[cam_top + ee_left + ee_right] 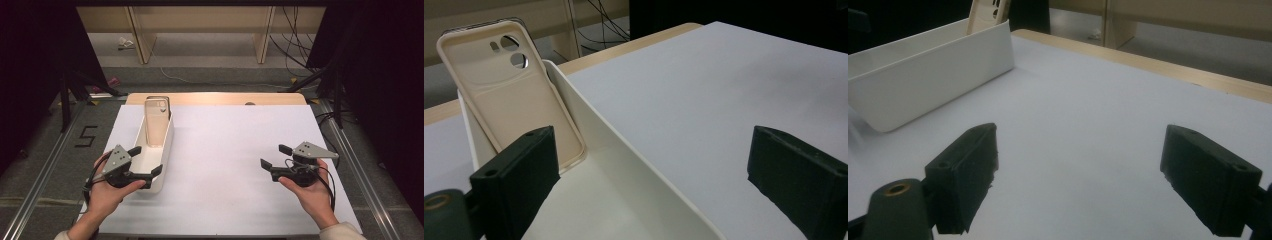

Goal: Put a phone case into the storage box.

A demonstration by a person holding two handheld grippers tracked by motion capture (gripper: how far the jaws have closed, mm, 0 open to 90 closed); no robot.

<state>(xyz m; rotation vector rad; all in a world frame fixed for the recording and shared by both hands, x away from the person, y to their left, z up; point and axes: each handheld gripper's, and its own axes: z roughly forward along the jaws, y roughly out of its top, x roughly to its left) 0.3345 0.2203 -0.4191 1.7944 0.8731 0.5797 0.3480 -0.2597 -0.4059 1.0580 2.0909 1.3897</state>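
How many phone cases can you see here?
1. A beige phone case leans upright against the far end of the white tray, near the left hand-held gripper. The tray's near end is partly hidden.

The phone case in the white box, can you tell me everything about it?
The phone case is cream-beige and looks like soft rubbery plastic, with round camera holes near its top. It is empty, with no phone in it. It stands tilted, leaning against the far end wall of the long white tray, its bottom edge on the tray floor. Neither gripper touches it.
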